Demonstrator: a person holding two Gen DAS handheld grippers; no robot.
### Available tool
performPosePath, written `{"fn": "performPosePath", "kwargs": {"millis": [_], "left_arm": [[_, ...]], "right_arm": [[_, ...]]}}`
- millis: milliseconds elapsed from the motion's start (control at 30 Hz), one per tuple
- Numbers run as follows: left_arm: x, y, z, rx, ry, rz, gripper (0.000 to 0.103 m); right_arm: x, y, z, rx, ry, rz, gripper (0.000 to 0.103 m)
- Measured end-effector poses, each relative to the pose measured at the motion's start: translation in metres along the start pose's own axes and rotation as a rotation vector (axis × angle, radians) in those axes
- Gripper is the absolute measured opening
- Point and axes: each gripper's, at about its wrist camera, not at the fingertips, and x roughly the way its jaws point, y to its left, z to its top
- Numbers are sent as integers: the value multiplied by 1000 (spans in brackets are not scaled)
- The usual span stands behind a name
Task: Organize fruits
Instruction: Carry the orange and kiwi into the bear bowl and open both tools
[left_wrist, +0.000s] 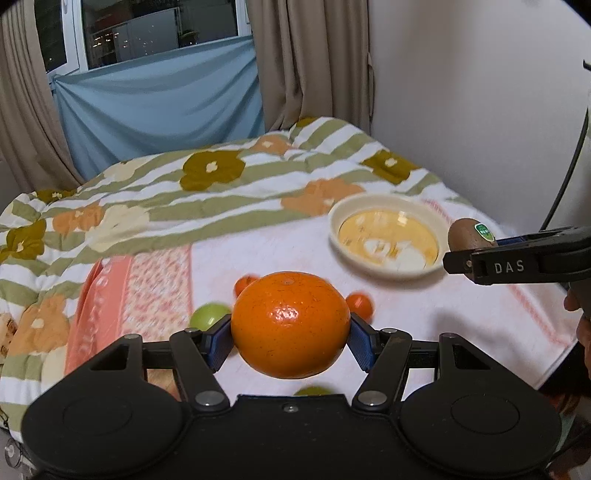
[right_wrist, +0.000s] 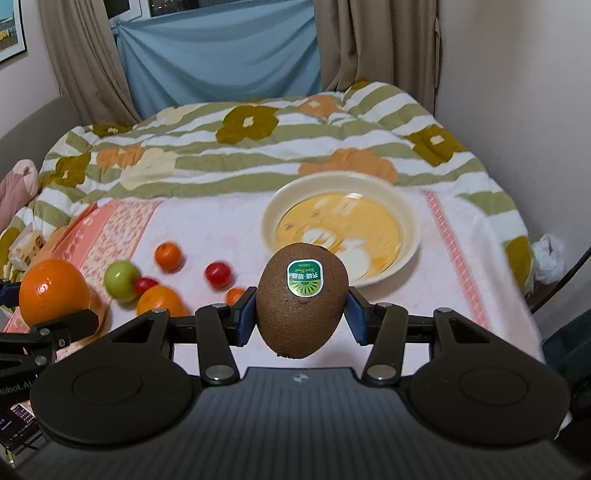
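My left gripper (left_wrist: 290, 338) is shut on a large orange (left_wrist: 290, 325) and holds it above the cloth; the orange also shows at the left of the right wrist view (right_wrist: 53, 297). My right gripper (right_wrist: 301, 314) is shut on a brown kiwi (right_wrist: 302, 299) with a green sticker, held in front of a cream bowl (right_wrist: 402, 218). In the left wrist view the kiwi (left_wrist: 469, 234) hangs at the right rim of the bowl (left_wrist: 343, 218). Loose on the cloth lie a green apple (right_wrist: 121, 280), small oranges (right_wrist: 168, 256), another orange (right_wrist: 160, 300) and a red tomato (right_wrist: 218, 273).
The fruit lies on a white and pink towel (right_wrist: 207, 229) spread over a flowered striped quilt (right_wrist: 236, 147) on a bed. A wall (right_wrist: 535, 92) runs along the right. Curtains and a blue cloth (right_wrist: 221, 55) hang behind. A green fruit (left_wrist: 208, 314) lies left of my held orange.
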Motion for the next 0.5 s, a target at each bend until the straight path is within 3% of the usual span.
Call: {"fn": "performPosePath", "kwargs": {"millis": [200, 500], "left_arm": [[20, -30, 39, -30, -18, -6, 68], [89, -69, 87, -48, -12, 0, 68]], "right_arm": [[14, -53, 35, -32, -5, 17, 64], [75, -110, 80, -111, 7, 61, 64]]}}
